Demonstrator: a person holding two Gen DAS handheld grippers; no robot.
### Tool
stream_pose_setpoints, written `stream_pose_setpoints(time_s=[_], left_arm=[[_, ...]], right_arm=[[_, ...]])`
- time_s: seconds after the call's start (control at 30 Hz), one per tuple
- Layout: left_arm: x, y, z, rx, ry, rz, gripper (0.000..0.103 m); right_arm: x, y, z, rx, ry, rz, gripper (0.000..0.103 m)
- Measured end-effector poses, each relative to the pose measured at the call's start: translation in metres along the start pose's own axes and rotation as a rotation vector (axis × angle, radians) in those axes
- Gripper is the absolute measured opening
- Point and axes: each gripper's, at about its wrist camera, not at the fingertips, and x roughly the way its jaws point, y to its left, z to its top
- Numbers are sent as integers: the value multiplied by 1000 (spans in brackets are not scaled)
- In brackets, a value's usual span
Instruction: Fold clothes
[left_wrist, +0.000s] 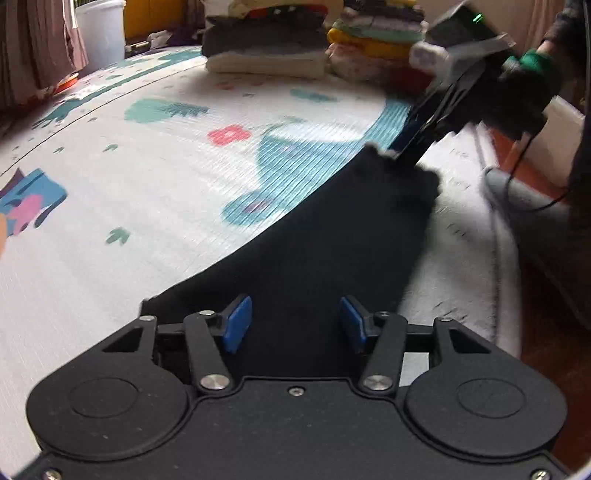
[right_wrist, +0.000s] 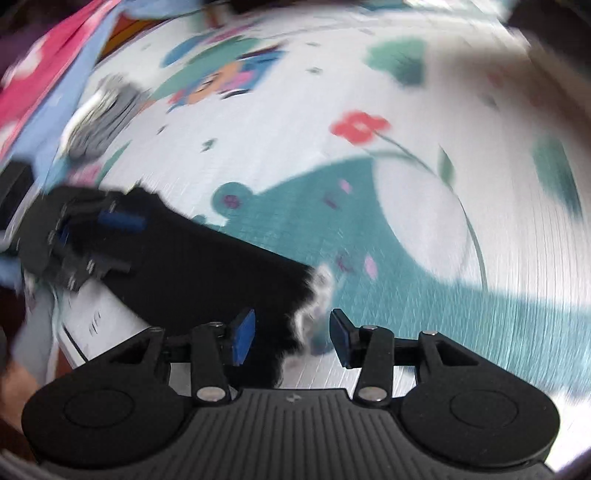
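A black garment (left_wrist: 332, 240) lies flat as a long strip on the patterned play mat (left_wrist: 147, 177). My left gripper (left_wrist: 295, 323) is open, its blue pads (left_wrist: 238, 323) spread over the near end of the garment. My right gripper shows in the left wrist view (left_wrist: 402, 151) at the garment's far end, touching its edge. In the right wrist view my right gripper (right_wrist: 291, 338) is open over the ragged end of the garment (right_wrist: 207, 273). The left gripper (right_wrist: 92, 229) appears there at the other end, blurred.
Two stacks of folded clothes (left_wrist: 266, 40) (left_wrist: 373, 40) stand at the far edge of the mat. A white bucket (left_wrist: 99, 29) stands at the back left. The mat's right edge (left_wrist: 491, 229) borders a reddish floor. A cable (left_wrist: 528, 199) runs there.
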Motion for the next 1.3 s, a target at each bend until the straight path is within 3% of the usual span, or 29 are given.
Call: stream_pose_setpoints(time_s=[0.17, 0.23, 0.33, 0.37, 0.4, 0.53, 0.7, 0.77, 0.83, 0.97, 1.03, 1.1, 1.23, 1.3], left_arm=[[0, -8, 3, -43, -23, -41, 53], [5, -10, 4, -60, -17, -58, 53], [9, -15, 5, -63, -12, -78, 53], [9, -18, 6, -63, -12, -87, 53], [10, -19, 7, -65, -15, -91, 53], [12, -24, 14, -72, -24, -110, 53], [15, -34, 34, -37, -56, -139, 53], [18, -38, 42, -26, -68, -152, 53], [20, -43, 45, -19, -76, -157, 53], [25, -50, 42, -13, -57, -171, 53], [21, -47, 35, -33, -43, -128, 53], [8, -30, 23, -143, -23, -50, 53], [-57, 19, -7, -364, -67, 213, 53], [-97, 47, -28, -470, -82, 386, 53]], right_arm=[[3, -24, -19, 280, -15, 88, 47], [5, -19, -19, 284, -6, 98, 36], [11, -7, -20, 248, 13, 73, 34], [11, -7, -21, 255, 8, 69, 28], [12, -9, -22, 268, 10, 67, 14], [11, -8, -19, 246, 19, 82, 12], [11, -3, -8, 234, 68, 56, 14], [13, -3, -7, 226, 93, 19, 25], [11, -11, -10, 271, 71, 41, 39], [8, -18, -17, 325, 45, 69, 40], [8, -17, -19, 306, 36, 64, 34], [9, -18, -19, 291, 29, 53, 21], [11, -9, -19, 195, 30, 19, 18], [11, -5, -17, 147, 36, 6, 18]])
